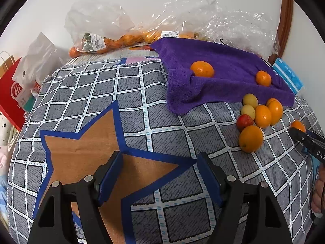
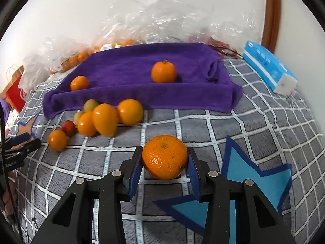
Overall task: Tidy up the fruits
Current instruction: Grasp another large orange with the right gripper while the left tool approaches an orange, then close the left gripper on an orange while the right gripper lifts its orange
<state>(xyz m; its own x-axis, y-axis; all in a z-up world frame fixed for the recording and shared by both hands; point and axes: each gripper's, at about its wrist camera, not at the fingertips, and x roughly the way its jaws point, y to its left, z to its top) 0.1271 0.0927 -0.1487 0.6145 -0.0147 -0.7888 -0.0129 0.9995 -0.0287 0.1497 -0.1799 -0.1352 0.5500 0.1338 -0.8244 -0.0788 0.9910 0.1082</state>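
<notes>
My right gripper [image 2: 165, 158] is shut on a large mandarin [image 2: 164, 156] just above the checked cloth. A purple towel [image 2: 142, 89] lies beyond it with two mandarins on it, one to the right [image 2: 163, 71] and one to the left [image 2: 79, 83]. A cluster of orange, yellow and red fruits [image 2: 101, 120] lies at the towel's front left edge. My left gripper [image 1: 159, 158] is open and empty over the orange star pattern. The towel [image 1: 223, 77] and the cluster [image 1: 258, 118] lie to its far right. The right gripper's tip [image 1: 300, 136] shows at the right edge.
A blue tissue pack [image 2: 268, 69] lies at the right of the towel. Clear plastic bags with oranges [image 1: 121, 38] sit along the wall behind. A red paper bag [image 1: 12, 97] stands off the left edge of the cloth.
</notes>
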